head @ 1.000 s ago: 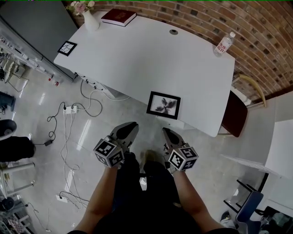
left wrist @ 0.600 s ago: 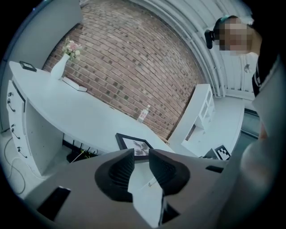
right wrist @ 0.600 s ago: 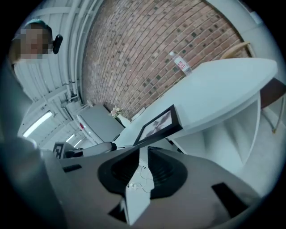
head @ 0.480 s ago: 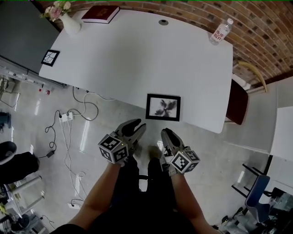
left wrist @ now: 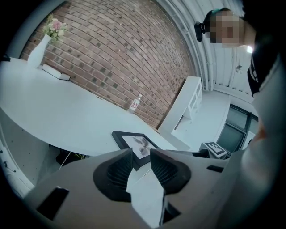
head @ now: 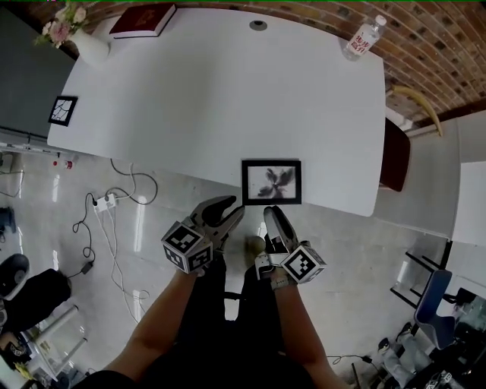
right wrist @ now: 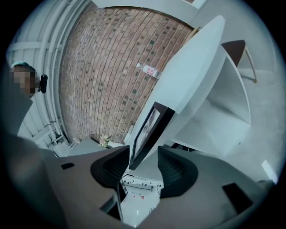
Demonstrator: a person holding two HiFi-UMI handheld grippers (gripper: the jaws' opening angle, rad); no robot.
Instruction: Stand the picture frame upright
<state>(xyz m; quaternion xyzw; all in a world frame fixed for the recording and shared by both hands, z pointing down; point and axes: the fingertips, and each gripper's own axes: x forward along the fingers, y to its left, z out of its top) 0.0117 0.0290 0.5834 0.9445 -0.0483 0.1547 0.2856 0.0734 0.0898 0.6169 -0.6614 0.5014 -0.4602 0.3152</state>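
The picture frame (head: 271,182) lies flat on its back on the white surface (head: 228,99). It sits right at the near edge, toward the right end. It has a black rim and a gray picture inside.

A person stands by that edge with a gripper in each hand. The left gripper (head: 228,211) is held over the floor (head: 152,251), just before the edge, near the frame's left corner. Its fingers (left wrist: 118,172) are spread partway and have just been opening. Nothing is between them; the frame (left wrist: 136,145) shows in the gap but lies farther on.

The right gripper (head: 272,216) is just beside the frame's near side. Its fingers (right wrist: 176,172) are spread wide and have just been opening too. In the right gripper view the corner of the frame (right wrist: 149,129) shows in the gap, but the fingers do not press on it.

At the far side of the surface stand a white vase (head: 83,45) with flowers, a dark red book (head: 142,20) and a water bottle (head: 361,38). A chair (head: 395,163) is at the right end. White cables (head: 114,201) lie on the floor.
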